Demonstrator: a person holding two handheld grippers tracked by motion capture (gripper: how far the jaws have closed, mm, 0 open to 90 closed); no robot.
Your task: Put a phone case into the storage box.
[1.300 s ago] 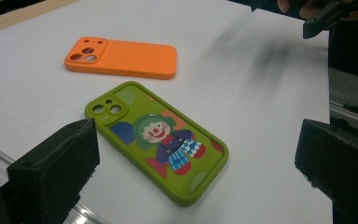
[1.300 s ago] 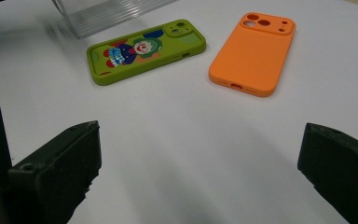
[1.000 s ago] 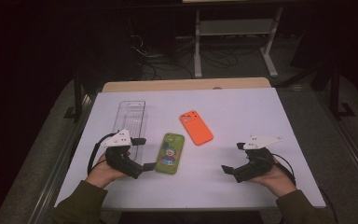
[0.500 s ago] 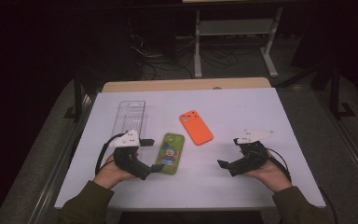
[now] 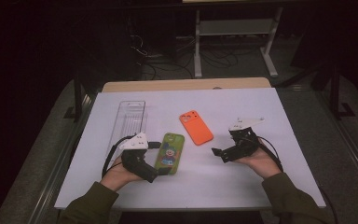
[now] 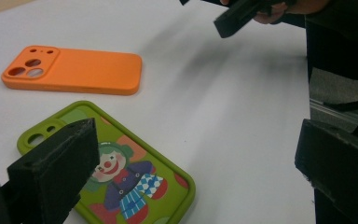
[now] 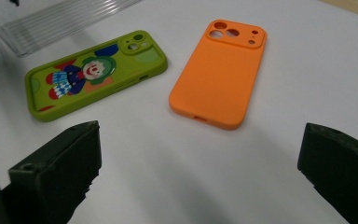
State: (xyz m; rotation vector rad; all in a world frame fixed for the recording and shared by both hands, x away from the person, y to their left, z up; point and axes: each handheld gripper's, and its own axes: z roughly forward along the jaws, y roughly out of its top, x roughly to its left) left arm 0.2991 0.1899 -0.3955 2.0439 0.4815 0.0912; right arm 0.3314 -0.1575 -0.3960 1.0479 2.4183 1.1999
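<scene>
So far we hold nothing: our left gripper [image 5: 161,158] sits at the near end of the green rubber phone case with the clown picture [image 5: 169,152], jaws wide apart and one already over its edge, while our right gripper [image 5: 220,154] waits well apart, jaws equally spread. The grasp and everything after it seem left to do. This case lies flat on the white table [image 5: 261,186], long axis running away from us, camera cutout at the far end, just beside the orange silicone phone case [image 5: 196,127].
</scene>
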